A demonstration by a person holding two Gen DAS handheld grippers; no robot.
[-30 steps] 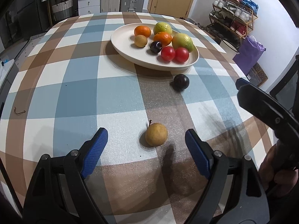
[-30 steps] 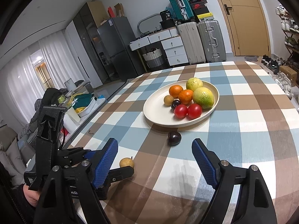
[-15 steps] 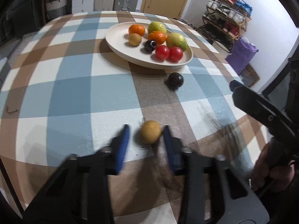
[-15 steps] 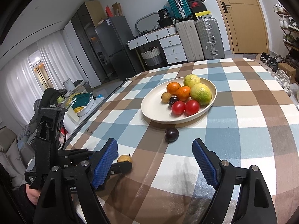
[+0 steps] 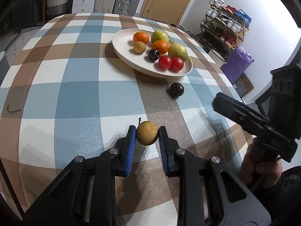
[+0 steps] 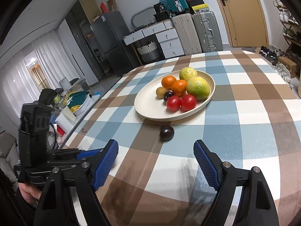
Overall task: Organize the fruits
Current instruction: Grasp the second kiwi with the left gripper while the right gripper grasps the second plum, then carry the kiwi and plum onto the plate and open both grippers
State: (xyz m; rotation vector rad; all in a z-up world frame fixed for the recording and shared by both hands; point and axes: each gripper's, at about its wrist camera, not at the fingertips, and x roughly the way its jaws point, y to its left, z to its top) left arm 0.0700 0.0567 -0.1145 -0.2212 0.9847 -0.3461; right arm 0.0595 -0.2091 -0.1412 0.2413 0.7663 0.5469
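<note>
My left gripper (image 5: 147,136) is shut on a small yellow-brown fruit (image 5: 147,133) with a stem, just above the checked tablecloth. A dark plum (image 5: 177,89) lies on the cloth in front of the white plate (image 5: 123,50), which holds oranges, green citrus, red tomatoes, a plum and a small yellow-brown fruit. My right gripper (image 6: 155,160) is open and empty, with the dark plum (image 6: 166,131) ahead of its fingers and the plate (image 6: 148,105) beyond. The held fruit is hidden in the right wrist view behind the left gripper's body.
The right gripper's body (image 5: 252,120) reaches in from the right of the left wrist view. A small brown twist of string (image 5: 13,110) lies near the table's left edge. Suitcases, drawers and a shoe rack stand beyond the table.
My left gripper moved forward around the yellow-brown fruit and closed on it, lifting it slightly. The right gripper stayed open and drifted a little closer to the plum.
</note>
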